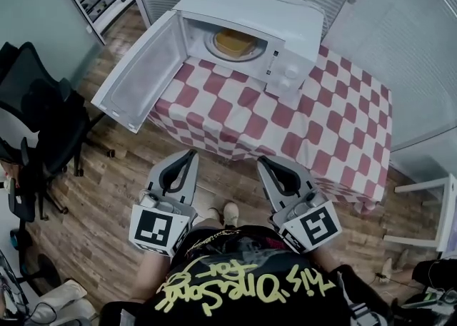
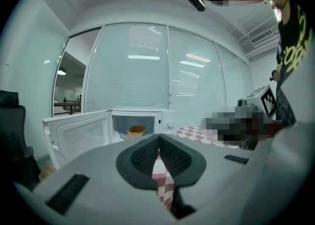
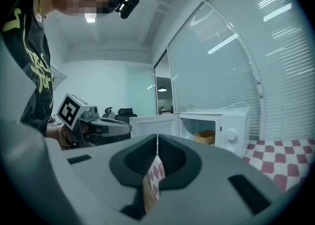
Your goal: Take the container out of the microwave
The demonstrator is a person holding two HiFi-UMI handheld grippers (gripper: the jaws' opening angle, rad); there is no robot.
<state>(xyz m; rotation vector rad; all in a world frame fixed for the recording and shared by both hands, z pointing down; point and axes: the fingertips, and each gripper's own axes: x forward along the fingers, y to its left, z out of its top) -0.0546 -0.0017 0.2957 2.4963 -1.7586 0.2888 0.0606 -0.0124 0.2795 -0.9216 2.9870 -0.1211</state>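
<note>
One container point(image 1: 233, 43), a shallow tan tub, sat on the round plate point(image 1: 209, 43) inside the microwave point(image 1: 285, 18), near the middle of the cavity, with nothing touching it. It looked like a thin-walled plastic or pulp tub, so probably light and fairly stiff, though a hard squeeze might flex the wall. Its sides appeared smooth and could slip. What it held could not be seen, and it may have been warm. The near rim, facing the opening, seemed the best place to take hold, one jaw inside the wall and one outside. A pinch from each side with both grippers would keep it level.

The door point(image 1: 139, 68) stood swung wide to the left of the head view, leaving the opening free. The microwave stood at the far left corner of the worktop point(image 1: 343, 132), which was covered by a red and white checked cloth.

Both grippers were held low, close to the person's body and well apart from the microwave, above the wooden floor point(image 1: 93, 203). The left gripper point(image 1: 190, 153) had its jaws pressed together with nothing between them, and the right gripper point(image 1: 261, 160) was the same, closed and empty. A dark chair point(image 1: 39, 114) stood off to the left.
</note>
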